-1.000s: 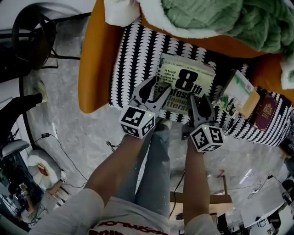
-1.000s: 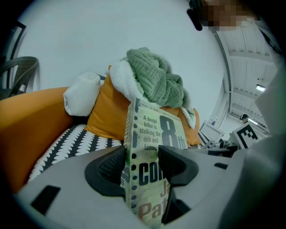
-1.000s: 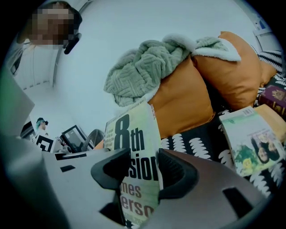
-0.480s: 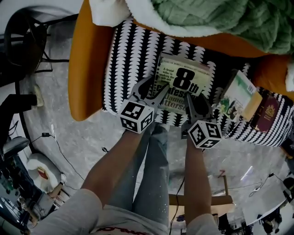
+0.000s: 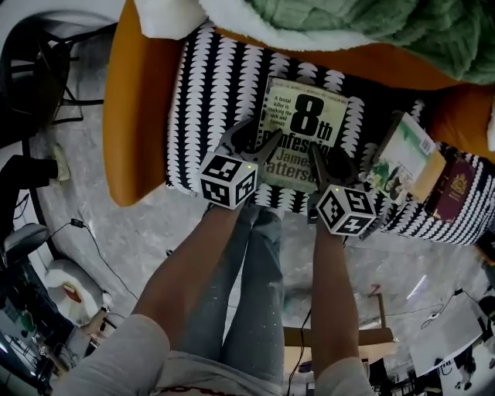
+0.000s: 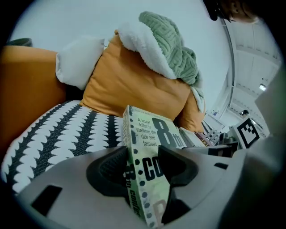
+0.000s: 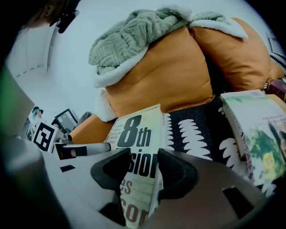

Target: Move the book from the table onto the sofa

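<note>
The left gripper (image 5: 255,141) and right gripper (image 5: 331,164) each clamp the near edge of the book (image 5: 305,128) over the sofa (image 5: 216,85) seat. Best to lay it flat first, then release both together.

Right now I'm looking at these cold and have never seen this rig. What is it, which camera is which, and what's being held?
There is no robot here: a person holds a two-jaw gripper in each hand. The head view comes from a camera on their head, looking down past their arms and legs. The other two views ride on the grippers and look along the jaws.

The left gripper and right gripper both clamp the near edge of the book, one towards each corner. The book is over the black-and-white patterned seat of the sofa; I cannot tell whether it touches the seat.

Other books lie on the seat to the right. Orange cushions and a green blanket sit behind.
</note>
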{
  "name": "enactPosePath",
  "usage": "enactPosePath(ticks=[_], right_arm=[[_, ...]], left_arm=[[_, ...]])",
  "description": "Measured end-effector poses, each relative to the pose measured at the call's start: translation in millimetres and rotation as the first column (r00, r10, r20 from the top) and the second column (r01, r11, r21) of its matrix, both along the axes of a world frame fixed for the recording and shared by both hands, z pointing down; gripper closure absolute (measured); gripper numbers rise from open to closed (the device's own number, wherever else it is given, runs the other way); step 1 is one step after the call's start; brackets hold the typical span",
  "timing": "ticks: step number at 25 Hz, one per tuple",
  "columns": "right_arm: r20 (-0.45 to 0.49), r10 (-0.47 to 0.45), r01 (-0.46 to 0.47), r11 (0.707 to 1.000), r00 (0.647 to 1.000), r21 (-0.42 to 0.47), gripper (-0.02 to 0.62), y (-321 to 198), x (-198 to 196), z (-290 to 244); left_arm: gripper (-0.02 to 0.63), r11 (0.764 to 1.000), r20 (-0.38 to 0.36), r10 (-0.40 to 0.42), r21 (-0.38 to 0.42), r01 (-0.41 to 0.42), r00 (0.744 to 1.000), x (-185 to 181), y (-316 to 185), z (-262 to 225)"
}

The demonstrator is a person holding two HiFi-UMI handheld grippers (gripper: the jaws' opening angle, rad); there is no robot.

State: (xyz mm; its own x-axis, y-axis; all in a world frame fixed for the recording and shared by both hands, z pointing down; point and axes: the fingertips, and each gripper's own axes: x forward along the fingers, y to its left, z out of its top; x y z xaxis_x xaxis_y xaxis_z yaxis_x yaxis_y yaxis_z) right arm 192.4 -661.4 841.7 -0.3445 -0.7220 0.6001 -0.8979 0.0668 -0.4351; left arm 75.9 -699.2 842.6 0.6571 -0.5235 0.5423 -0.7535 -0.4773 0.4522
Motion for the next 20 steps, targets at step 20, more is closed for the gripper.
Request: enactPosePath(ticks=[20], right_arm=[[-0.075, 0.118, -0.110, 0.989, 0.990, 0.096, 0.554, -10.5, 29.0, -34.8]], left_arm=[[0.578, 0.983, 0.059, -0.046, 0.179, 0.035, 0.997, -30.1, -15.1, -37.2]])
